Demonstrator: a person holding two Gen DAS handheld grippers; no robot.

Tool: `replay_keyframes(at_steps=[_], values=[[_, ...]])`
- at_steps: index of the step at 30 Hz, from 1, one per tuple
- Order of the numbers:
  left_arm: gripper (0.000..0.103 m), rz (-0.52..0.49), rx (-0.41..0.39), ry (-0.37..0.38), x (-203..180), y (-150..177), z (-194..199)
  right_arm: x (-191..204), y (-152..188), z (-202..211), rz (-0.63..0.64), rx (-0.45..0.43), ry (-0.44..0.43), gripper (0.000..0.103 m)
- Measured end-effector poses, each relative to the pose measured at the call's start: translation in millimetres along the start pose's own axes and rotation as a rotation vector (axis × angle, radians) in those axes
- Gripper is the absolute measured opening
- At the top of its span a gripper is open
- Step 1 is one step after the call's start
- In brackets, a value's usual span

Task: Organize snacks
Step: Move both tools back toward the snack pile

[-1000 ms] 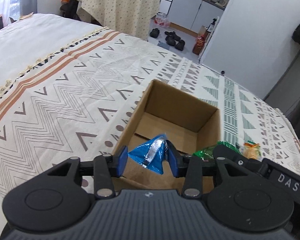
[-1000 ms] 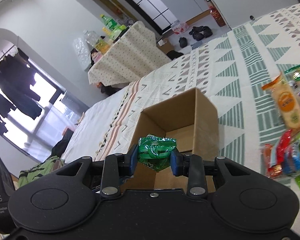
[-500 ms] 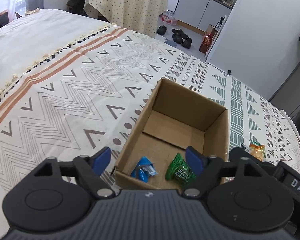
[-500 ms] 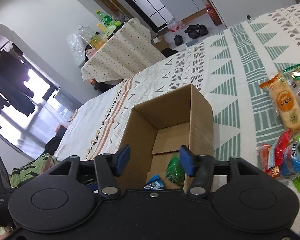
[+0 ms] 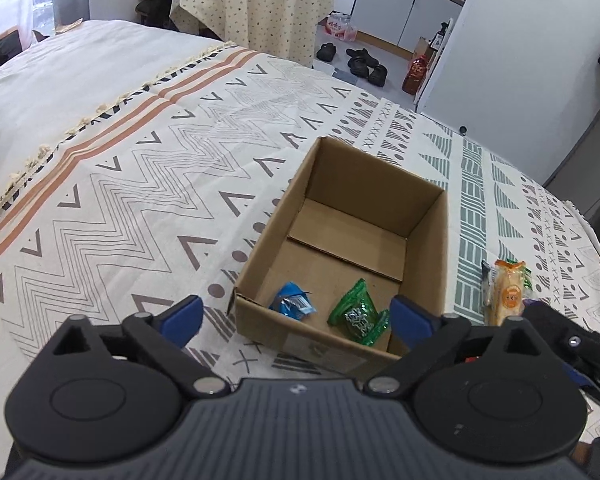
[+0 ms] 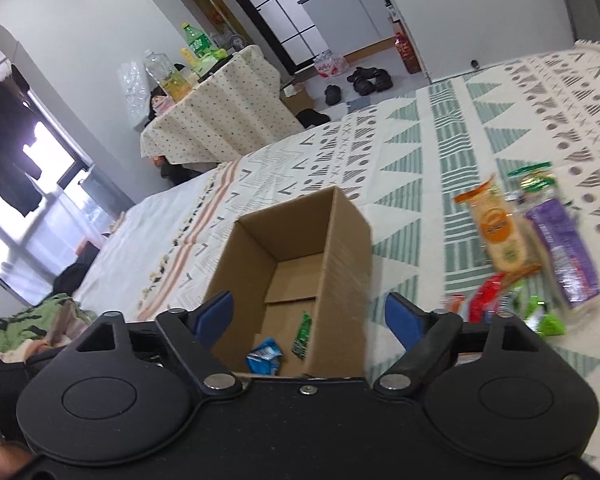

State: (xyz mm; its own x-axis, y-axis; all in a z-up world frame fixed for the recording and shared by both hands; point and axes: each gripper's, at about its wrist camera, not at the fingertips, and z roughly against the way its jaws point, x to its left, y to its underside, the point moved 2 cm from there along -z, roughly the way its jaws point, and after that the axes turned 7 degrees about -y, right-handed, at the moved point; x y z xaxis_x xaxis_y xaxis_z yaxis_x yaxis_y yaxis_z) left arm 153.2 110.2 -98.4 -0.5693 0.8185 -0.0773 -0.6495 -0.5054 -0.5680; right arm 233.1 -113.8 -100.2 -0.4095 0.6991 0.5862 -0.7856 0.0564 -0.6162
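Note:
An open cardboard box stands on the patterned bedspread. On its floor lie a blue snack packet and a green snack packet. My left gripper is open and empty above the box's near edge. My right gripper is open and empty above the box's near right corner. Loose snacks lie right of the box: an orange cracker pack, a purple pack, red and green packets.
The bedspread covers a bed. Beyond its far edge stand a cloth-covered table with bottles, shoes on the floor and white cabinets. Clothes lie at the left.
Both grippers opened and let go of their packets, blue from the left, green from the right. The packets now lie in the box. Both grippers have risen and drawn back.

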Motion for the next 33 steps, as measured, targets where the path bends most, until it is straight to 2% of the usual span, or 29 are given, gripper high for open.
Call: replay_keyframes(at_steps=[1,2,12,19,21,24,33], values=[[0.103,-0.001,-0.005,0.002,-1,1,3,-1,0,4,0.004,-0.003,0.014,0.094],[0.103,-0.004,-0.009,0.006,-4,1,6,-2,0,8,0.012,-0.010,0.026,0.096],[0.103,-0.060,-0.052,0.039,-30,10,37,-11,-11,46,0.069,-0.077,0.080,0.096],[0.103,-0.092,-0.056,0.056,-48,23,51,-25,-10,69,0.081,-0.091,0.105,0.097],[0.103,-0.100,-0.060,0.059,-54,26,55,-30,-9,76,0.079,-0.096,0.110,0.097],[0.103,-0.117,-0.068,0.061,-63,30,62,-38,-9,86,0.066,-0.111,0.116,0.103],[0.103,-0.151,-0.070,0.053,-85,40,75,-61,-12,110,0.048,-0.140,0.147,0.103]])
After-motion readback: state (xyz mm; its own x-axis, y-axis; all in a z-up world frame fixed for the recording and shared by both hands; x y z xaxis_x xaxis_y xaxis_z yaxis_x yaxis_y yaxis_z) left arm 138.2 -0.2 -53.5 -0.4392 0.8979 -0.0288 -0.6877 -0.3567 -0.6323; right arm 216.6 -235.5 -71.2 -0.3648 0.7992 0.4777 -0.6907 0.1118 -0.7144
